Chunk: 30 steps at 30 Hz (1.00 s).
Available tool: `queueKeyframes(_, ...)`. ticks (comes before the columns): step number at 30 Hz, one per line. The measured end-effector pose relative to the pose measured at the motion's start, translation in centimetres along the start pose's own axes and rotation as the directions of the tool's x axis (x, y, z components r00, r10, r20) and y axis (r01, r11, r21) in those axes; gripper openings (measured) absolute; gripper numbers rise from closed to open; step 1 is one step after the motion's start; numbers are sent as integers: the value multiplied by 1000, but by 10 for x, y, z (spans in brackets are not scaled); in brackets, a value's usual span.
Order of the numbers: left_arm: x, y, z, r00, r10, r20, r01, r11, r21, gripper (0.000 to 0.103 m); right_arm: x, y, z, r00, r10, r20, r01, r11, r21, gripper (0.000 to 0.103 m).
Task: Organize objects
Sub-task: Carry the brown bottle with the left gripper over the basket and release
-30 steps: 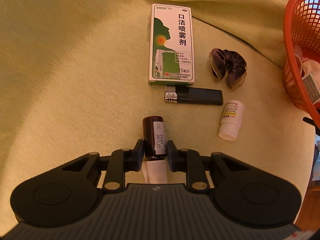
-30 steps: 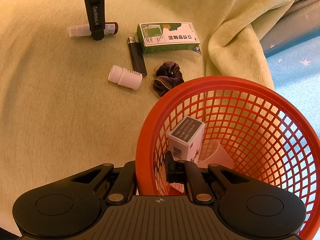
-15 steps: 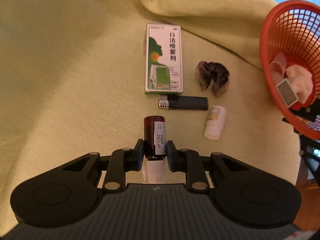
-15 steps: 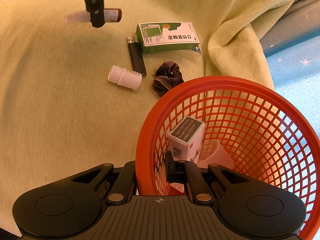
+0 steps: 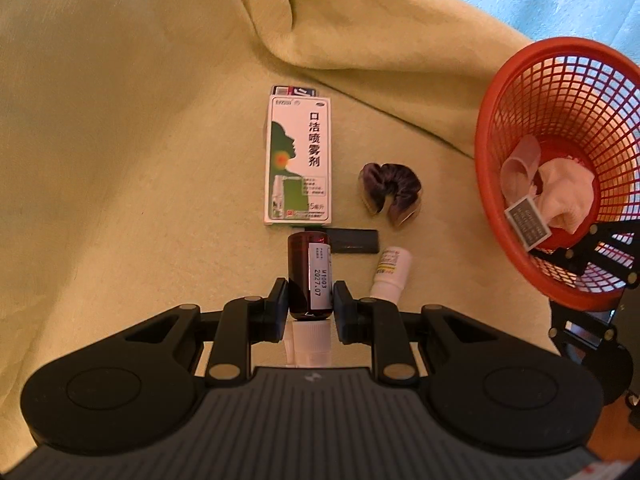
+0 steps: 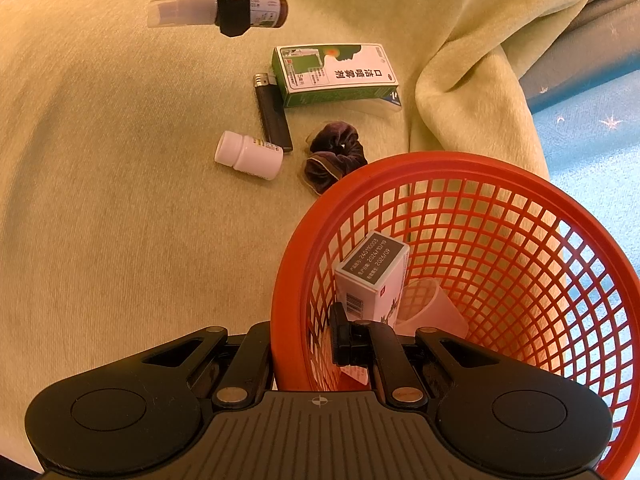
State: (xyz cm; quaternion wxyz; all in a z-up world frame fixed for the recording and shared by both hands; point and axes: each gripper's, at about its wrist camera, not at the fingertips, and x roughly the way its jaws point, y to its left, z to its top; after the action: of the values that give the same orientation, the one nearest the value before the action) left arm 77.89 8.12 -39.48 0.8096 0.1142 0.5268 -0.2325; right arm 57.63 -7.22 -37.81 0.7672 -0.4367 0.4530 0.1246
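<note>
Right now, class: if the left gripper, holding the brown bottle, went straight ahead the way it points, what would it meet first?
Probably the black lighter, with the green and white box just beyond. The left gripper and its brown bottle look lifted, so depth is uncertain.

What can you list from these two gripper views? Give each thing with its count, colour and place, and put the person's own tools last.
spray bottle: 1, dark brown with clear cap, held above the blanket
throat spray box: 1, white and green, on the blanket
lighter: 1, black, beside the box
pill bottle: 1, white, lying on its side
scrunchie: 1, dark purple, next to the basket
basket: 1, orange-red
small carton: 1, white and grey, in the basket
plastic cup: 1, clear, in the basket
white cloth: 1, in the basket
blanket: 1, pale green
left gripper: black, clamping the bottle
right gripper: black, clamping the basket rim
</note>
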Motion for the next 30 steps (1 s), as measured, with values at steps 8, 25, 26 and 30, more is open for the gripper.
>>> queueKeyframes(8, -11, -10, 5, 1000, -23, 15, 23, 1000, 16, 19, 0, 0, 0, 1000, 1, -1, -1, 1000, -1, 6)
queueKeyframes(25, -43, -51, 42, 979, -195, 64, 186, 974, 131, 19, 0, 0, 0, 1000, 2, -2, -2, 1000, 1, 6)
queueKeyframes(26, -46, -54, 44, 976, -209, 66, 198, 970, 138, 19, -1, 0, 0, 1000, 2, -2, -2, 1000, 1, 6)
queueKeyframes(30, -55, -67, 56, 961, -267, 75, 251, 952, 177, 19, -1, 0, 0, 1000, 2, -1, -2, 1000, 1, 6)
